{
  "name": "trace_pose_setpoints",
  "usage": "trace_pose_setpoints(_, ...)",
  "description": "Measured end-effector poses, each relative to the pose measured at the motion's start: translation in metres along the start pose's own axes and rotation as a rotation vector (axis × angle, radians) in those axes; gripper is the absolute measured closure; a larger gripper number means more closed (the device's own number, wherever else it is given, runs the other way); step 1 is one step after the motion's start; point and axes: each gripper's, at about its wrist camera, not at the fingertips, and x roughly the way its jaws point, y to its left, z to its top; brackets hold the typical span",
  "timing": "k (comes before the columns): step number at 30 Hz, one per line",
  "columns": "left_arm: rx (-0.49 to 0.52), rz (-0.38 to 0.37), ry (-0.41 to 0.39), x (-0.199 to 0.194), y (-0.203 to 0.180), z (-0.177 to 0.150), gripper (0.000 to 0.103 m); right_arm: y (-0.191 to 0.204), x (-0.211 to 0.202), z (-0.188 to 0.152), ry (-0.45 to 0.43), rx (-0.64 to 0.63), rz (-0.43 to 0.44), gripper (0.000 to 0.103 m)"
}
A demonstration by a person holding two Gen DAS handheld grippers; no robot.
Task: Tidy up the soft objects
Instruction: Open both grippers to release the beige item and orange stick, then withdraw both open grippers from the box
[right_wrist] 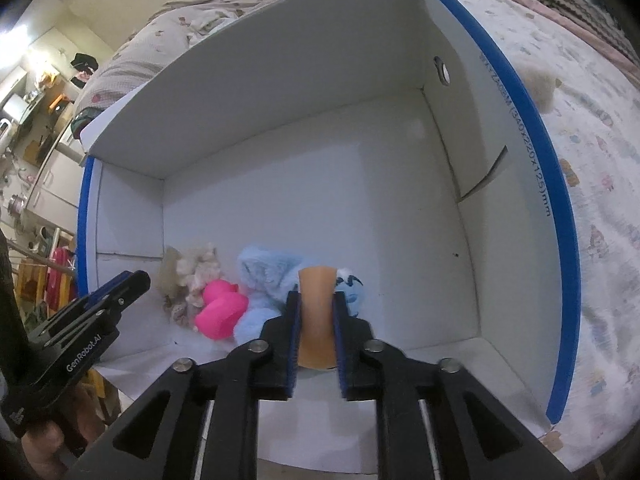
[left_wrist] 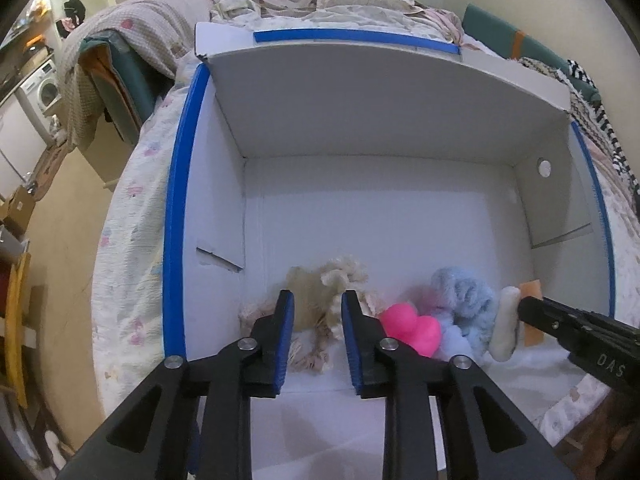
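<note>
The right gripper (right_wrist: 316, 312) pinches a soft orange-and-white toy (right_wrist: 317, 320) low inside the white box (right_wrist: 360, 200), probably to drop it beside the pink duck (right_wrist: 220, 312) and blue plush (right_wrist: 260, 276), while the left gripper (left_wrist: 316, 312) hangs spread apart and empty.

White box (left_wrist: 384, 208), inside and out, with bright blue strips running along its rims. Down in it, a hot-pink duck (left_wrist: 412, 326) glows beside a pale baby-blue plush (left_wrist: 466, 300), and a cream-and-beige rag toy (left_wrist: 320, 296) sits to the left. An orange-tan piece (right_wrist: 316, 316) shows between the right gripper (right_wrist: 316, 332); both grippers are black with blue pads (left gripper (left_wrist: 316, 334) the same). The bedsheet (left_wrist: 132, 216) is white with small pastel pink and blue prints.
</note>
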Motion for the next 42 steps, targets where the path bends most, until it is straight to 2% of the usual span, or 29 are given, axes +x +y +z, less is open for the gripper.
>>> trace_pose_setpoints(2, 0.009, 0.002, -0.009, -0.003, 0.000, 0.000, 0.063, 0.003, -0.001, 0.001, -0.007, -0.009, -0.003, 0.079)
trace_pose_setpoints(3, 0.011, 0.006, -0.019, -0.005, -0.001, 0.000, 0.058, 0.005, -0.001, 0.001, -0.009, -0.012, -0.003, 0.075)
trace_pose_setpoints(4, 0.009, 0.011, -0.031, -0.008, -0.001, 0.000, 0.050, 0.005, -0.001, 0.001, -0.009, -0.011, -0.003, 0.067)
trace_pose_setpoints(5, 0.005, 0.013, -0.036, -0.011, 0.000, -0.001, 0.047, 0.005, -0.001, 0.002, -0.010, -0.007, -0.002, 0.060)
trace_pose_setpoints(6, -0.006, 0.011, -0.041, -0.014, 0.002, -0.001, 0.047, 0.005, -0.002, 0.002, -0.014, -0.005, 0.001, 0.042)
trace_pose_setpoints(7, -0.016, 0.001, -0.042, -0.017, 0.004, -0.001, 0.047, 0.005, -0.004, 0.003, -0.021, -0.002, -0.001, 0.031)
trace_pose_setpoints(9, -0.023, -0.020, -0.042, -0.022, 0.006, -0.001, 0.046, 0.004, -0.008, 0.004, -0.051, 0.010, -0.007, 0.030)
trace_pose_setpoints(11, -0.014, -0.011, -0.052, -0.026, 0.006, -0.002, 0.046, 0.004, -0.010, 0.005, -0.059, 0.015, 0.005, 0.029)
trace_pose_setpoints(14, 0.008, 0.024, -0.046, -0.030, 0.006, -0.004, 0.046, 0.004, -0.014, 0.006, -0.078, 0.024, -0.006, 0.021)
trace_pose_setpoints(17, -0.033, 0.016, -0.056, -0.042, 0.014, -0.003, 0.046, 0.005, -0.026, 0.005, -0.136, 0.043, 0.007, 0.020)
trace_pose_setpoints(18, -0.043, 0.017, -0.069, -0.047, 0.017, -0.003, 0.046, 0.006, -0.031, 0.005, -0.154, 0.049, 0.016, 0.017)
trace_pose_setpoints(20, -0.059, 0.025, -0.096, -0.057, 0.022, -0.003, 0.046, 0.008, -0.039, 0.004, -0.188, 0.056, 0.024, 0.003)
trace_pose_setpoints(21, -0.069, 0.025, -0.106, -0.062, 0.025, -0.003, 0.046, 0.010, -0.043, 0.004, -0.208, 0.057, 0.023, 0.000)
trace_pose_setpoints(24, -0.104, 0.005, -0.135, -0.076, 0.034, -0.002, 0.045, 0.013, -0.055, 0.000, -0.246, 0.061, 0.039, 0.000)
trace_pose_setpoints(26, -0.143, -0.014, -0.153, -0.086, 0.042, -0.003, 0.026, 0.017, -0.064, -0.002, -0.272, 0.062, 0.050, 0.000)
trace_pose_setpoints(28, -0.162, -0.053, -0.167, -0.098, 0.050, -0.009, 0.022, 0.020, -0.074, -0.008, -0.304, 0.055, 0.046, 0.000)
trace_pose_setpoints(30, -0.153, -0.055, -0.200, -0.112, 0.055, -0.015, 0.020, 0.025, -0.082, -0.014, -0.334, 0.048, 0.055, 0.000)
trace_pose_setpoints(32, -0.152, -0.049, -0.240, -0.125, 0.059, -0.023, 0.008, 0.023, -0.090, -0.017, -0.349, 0.049, 0.085, 0.000)
trace_pose_setpoints(34, -0.154, -0.046, -0.275, -0.137, 0.063, -0.034, 0.002, 0.025, -0.098, -0.024, -0.361, 0.027, 0.067, 0.000)
trace_pose_setpoints(36, -0.142, -0.034, -0.286, -0.145, 0.064, -0.043, 0.001, 0.030, -0.109, -0.031, -0.386, 0.001, 0.032, 0.000)
trace_pose_setpoints(39, -0.132, 0.014, -0.309, -0.155, 0.064, -0.055, 0.001, 0.038, -0.126, -0.043, -0.419, -0.029, 0.039, 0.000)
trace_pose_setpoints(42, -0.125, 0.064, -0.309, -0.159, 0.064, -0.067, 0.001, 0.046, -0.136, -0.057, -0.443, -0.063, 0.009, 0.000)
